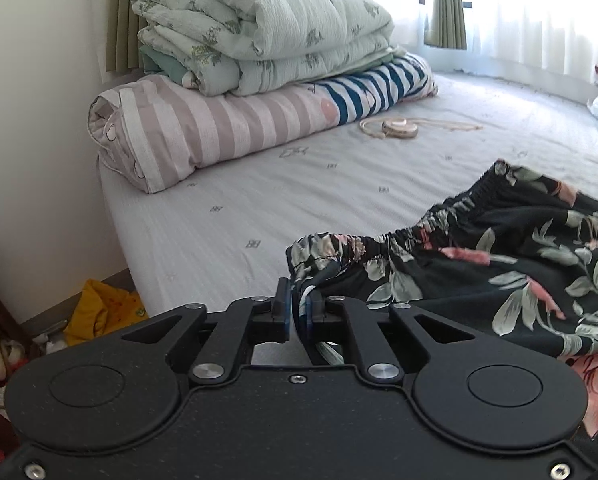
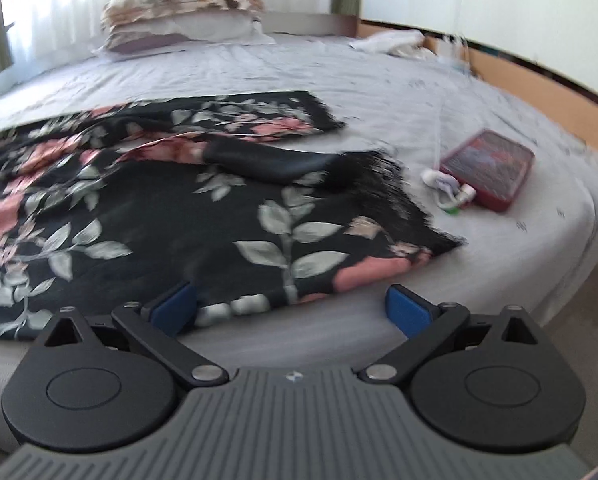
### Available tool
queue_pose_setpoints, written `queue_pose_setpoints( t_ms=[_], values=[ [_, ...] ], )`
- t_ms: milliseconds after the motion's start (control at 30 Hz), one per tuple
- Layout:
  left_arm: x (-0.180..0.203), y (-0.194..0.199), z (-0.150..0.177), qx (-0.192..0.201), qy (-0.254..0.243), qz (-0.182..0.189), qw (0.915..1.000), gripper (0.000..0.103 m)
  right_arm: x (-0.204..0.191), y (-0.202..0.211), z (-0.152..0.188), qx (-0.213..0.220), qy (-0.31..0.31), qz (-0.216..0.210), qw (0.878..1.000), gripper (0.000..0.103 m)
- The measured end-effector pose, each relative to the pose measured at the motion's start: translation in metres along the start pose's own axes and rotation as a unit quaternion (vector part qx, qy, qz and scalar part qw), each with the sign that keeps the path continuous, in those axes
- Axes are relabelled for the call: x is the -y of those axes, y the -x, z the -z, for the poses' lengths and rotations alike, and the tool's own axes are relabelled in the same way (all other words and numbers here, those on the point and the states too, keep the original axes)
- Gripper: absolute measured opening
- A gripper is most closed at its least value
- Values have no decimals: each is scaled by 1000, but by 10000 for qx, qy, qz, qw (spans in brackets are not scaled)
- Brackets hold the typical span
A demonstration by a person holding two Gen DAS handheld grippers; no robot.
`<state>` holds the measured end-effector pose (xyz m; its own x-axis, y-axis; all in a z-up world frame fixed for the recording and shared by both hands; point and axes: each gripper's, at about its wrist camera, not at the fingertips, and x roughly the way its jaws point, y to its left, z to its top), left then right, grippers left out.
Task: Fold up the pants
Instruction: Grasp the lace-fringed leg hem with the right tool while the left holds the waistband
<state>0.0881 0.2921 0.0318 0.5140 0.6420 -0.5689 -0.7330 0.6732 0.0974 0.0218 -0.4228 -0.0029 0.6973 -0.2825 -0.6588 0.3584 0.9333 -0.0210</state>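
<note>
Black pants with a pink and grey floral print (image 1: 499,264) lie on the bed sheet (image 1: 259,200). My left gripper (image 1: 298,312) is shut on the near corner of their elastic waistband, with cloth pinched between the blue pads. In the right wrist view the pants (image 2: 159,200) spread flat, both leg ends pointing right. My right gripper (image 2: 291,312) is open and empty, its fingers straddling the near hem of the closer leg at the bed's front edge.
Folded quilts (image 1: 259,40) are stacked at the far left of the bed, with a round tape measure (image 1: 399,126) beside them. A pillow (image 2: 179,4) lies at the head. A red case (image 2: 489,168) and a white cable (image 2: 447,188) lie right of the legs. Clutter covers the floor (image 1: 99,308).
</note>
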Motion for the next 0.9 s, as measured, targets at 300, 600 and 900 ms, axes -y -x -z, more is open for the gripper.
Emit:
queue_pose_setpoints(
  t_ms=[300,600,900],
  values=[
    [22,35,-11,635,-218,19,9977,80,-1,17,-36,223,-308,-587,9975,99],
    [77,71,-21,538,-521,1646,9835,17,-37,-44,-76,-229,-57,-1079,9939,87],
    [127,17,0,-249,-861,1487,9848,15,-10,-106,-97,-619,-79,-426,9971,83]
  ],
)
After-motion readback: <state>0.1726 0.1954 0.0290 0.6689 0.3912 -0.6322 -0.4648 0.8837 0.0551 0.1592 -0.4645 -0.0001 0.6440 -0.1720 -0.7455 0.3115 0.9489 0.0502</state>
